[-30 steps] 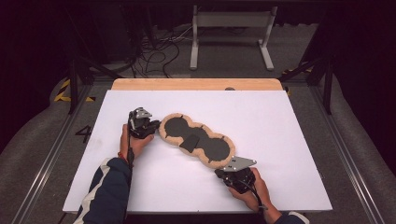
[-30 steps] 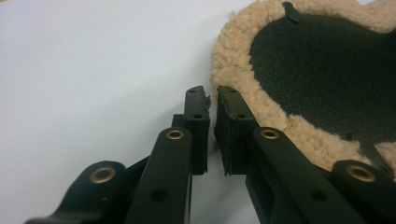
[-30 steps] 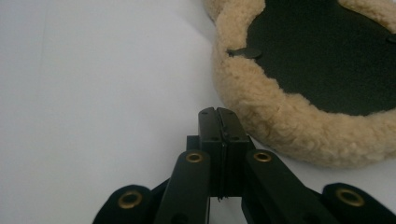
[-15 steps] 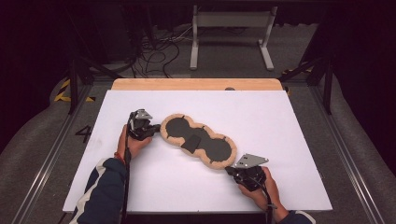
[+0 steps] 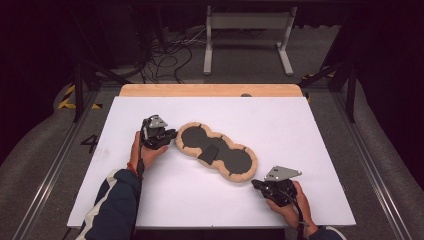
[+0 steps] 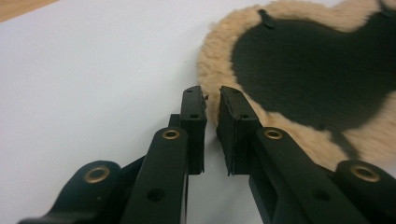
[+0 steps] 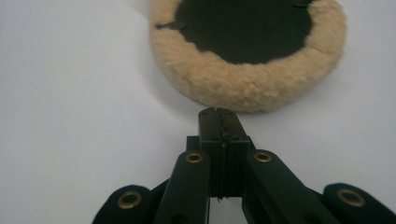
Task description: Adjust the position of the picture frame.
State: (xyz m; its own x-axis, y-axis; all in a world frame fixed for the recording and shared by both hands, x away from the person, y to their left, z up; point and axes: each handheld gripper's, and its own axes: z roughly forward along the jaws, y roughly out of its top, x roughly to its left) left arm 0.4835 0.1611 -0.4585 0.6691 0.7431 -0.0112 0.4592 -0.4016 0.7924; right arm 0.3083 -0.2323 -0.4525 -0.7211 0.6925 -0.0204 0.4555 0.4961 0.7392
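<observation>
On my left, the left gripper (image 5: 167,136) sits in the person's left hand (image 5: 145,150) on the white table (image 5: 300,130), its tips right at the near-left end of the fleece-edged pad (image 5: 216,150). In the left gripper view its jaws stand a narrow slit apart, having just been opening, and I see nothing pinched between them; the pad's tan fleece rim (image 6: 212,70) lies just ahead and to the right of the tips, the dark inner face (image 6: 308,70) beyond that.

Moving right, the pad runs diagonally between the two grippers, flat on the table.

The right gripper (image 5: 260,185), in the right hand (image 5: 290,202), rests just off the pad's other end. Its jaws are pressed fully together and empty; the fleece rim (image 7: 247,84) sits just ahead of the tips, not touching.
</observation>
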